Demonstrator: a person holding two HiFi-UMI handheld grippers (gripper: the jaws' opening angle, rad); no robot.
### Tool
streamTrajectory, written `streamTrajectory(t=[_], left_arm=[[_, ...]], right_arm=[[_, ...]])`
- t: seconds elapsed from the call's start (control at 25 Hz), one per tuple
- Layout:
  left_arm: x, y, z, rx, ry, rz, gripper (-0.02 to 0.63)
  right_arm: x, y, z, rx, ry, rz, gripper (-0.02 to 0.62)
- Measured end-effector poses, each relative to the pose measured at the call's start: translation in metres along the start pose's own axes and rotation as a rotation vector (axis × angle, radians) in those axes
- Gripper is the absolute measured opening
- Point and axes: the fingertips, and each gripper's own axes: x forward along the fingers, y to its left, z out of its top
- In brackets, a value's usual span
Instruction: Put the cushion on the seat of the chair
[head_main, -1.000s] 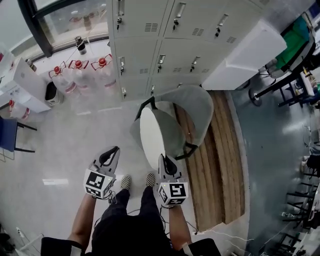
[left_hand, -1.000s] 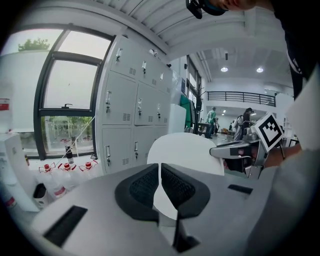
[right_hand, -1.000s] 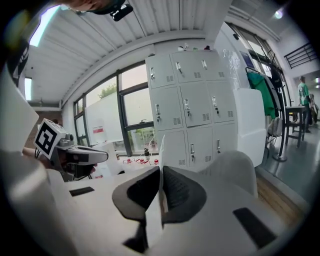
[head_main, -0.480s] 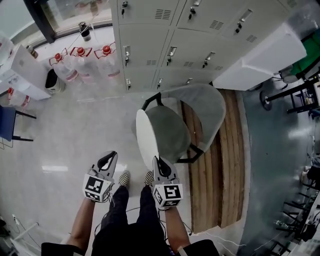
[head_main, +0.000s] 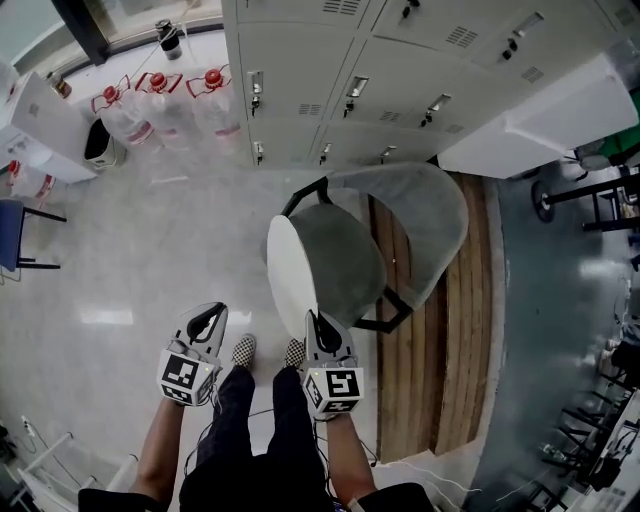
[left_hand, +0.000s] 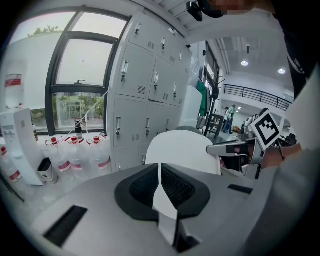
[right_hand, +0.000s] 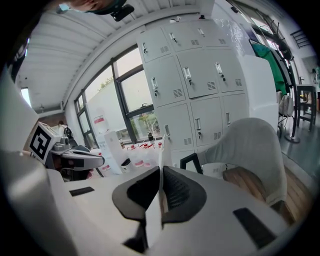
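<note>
Right gripper (head_main: 318, 322) has its jaws clamped on the lower rim of the cushion (head_main: 285, 272). In the right gripper view the thin white rim (right_hand: 162, 150) rises straight up from between the closed pads (right_hand: 172, 192).

The cushion is round and stands on edge, tilted. Its white face is turned toward the left gripper (head_main: 210, 318) and fills the middle of the left gripper view (left_hand: 180, 152). It sits directly ahead of the right gripper, at the front of the chair (head_main: 435, 215), over the seat's near edge. I can't tell if it touches the seat.

Left gripper is off to the side of the cushion, clear of it. Its jaws are together at the tips with nothing between them (left_hand: 160, 167).

The chair is a grey shell on a black frame, partly on a wood strip (head_main: 440, 330). Lockers (head_main: 400, 60) stand behind it. Water bottles (head_main: 165, 110) are on the floor (head_main: 130, 250) to the left of the lockers. The person's shoes are just below the cushion.
</note>
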Motion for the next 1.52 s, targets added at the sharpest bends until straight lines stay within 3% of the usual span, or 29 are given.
streamTrajectory(t=[0.52, 0.96, 1.52], left_arm=[[0.081, -0.031, -0.002, -0.005, 0.030, -0.071, 0.028], [0.127, -0.040, -0.017, -0.019, 0.053, -0.090, 0.028], [0.163, -0.023, -0.076, -0.021, 0.089, -0.073, 0.028]], right_arm=[[0.022, -0.117, -0.012, -0.014, 0.010, -0.151, 0.040], [0.049, -0.188, -0.066, 0.001, 0.075, -0.251, 0.040], [0.098, -0.260, -0.127, 0.030, 0.116, -0.326, 0.040]])
